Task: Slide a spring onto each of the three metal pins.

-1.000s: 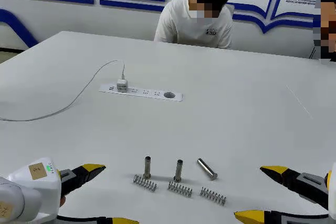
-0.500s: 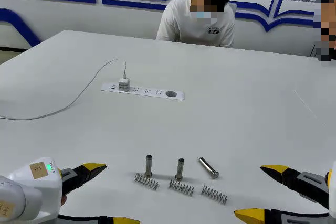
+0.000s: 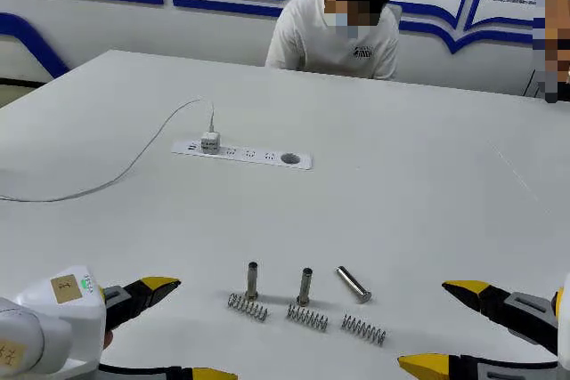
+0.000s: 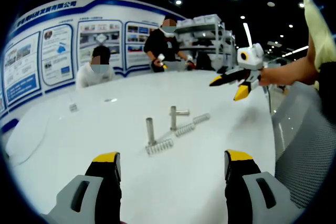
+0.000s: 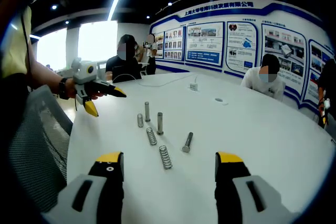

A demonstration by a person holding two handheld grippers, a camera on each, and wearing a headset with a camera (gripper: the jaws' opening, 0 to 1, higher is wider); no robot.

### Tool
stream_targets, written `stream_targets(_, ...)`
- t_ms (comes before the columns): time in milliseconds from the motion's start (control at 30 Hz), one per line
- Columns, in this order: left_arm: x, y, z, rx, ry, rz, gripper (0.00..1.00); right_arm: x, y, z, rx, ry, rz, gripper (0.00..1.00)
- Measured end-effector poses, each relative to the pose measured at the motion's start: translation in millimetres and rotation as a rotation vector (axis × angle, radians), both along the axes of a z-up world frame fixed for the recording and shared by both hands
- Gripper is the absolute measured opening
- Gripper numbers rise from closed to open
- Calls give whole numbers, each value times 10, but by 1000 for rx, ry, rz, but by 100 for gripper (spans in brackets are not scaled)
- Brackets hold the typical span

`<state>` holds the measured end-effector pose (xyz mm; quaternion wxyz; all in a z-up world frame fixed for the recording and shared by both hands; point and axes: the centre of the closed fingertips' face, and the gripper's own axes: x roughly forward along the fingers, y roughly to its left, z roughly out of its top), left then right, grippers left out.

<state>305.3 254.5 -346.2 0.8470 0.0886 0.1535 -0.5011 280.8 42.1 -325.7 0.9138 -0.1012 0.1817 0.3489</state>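
Observation:
Two metal pins stand upright on the white table: the left pin (image 3: 252, 279) (image 4: 150, 130) (image 5: 147, 111) and the middle pin (image 3: 305, 286) (image 4: 172, 117) (image 5: 159, 123). A third pin (image 3: 353, 284) (image 4: 182, 112) (image 5: 187, 142) lies on its side to the right. Three springs (image 3: 247, 307) (image 3: 307, 317) (image 3: 363, 330) lie flat in front of the pins. My left gripper (image 3: 174, 327) (image 4: 170, 163) is open at the lower left, apart from the parts. My right gripper (image 3: 441, 327) (image 5: 168, 163) is open at the lower right, holding nothing.
A white power strip (image 3: 242, 155) with a plugged-in adapter and a cable (image 3: 107, 180) lies mid-table. One person (image 3: 337, 20) sits at the table's far edge; another is at the right edge. Bare tabletop surrounds the parts.
The head camera shifted slightly; the pins, springs and both grippers stay where they were.

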Motion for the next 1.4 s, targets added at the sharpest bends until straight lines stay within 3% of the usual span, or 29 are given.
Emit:
stream_targets(300, 10, -4, 2, -3, 0, -3, 82, 32, 16, 25, -6, 9, 5, 70)
stream_targets(700, 16, -7, 11, -7, 0, -5, 82, 315, 73, 120, -13, 30, -9, 60)
stream_targets(900, 10, -8, 7, -6, 2, -7, 82, 503, 145, 76, -49, 52, -18, 55)
stream_targets(1100, 12, -12, 6, -7, 2, -5, 82, 713, 169, 17, -51, 79, -39, 47)
stream_targets(1400, 10, -5, -6, -6, 6, -2, 82, 950, 248, -133, -91, 131, -72, 43)
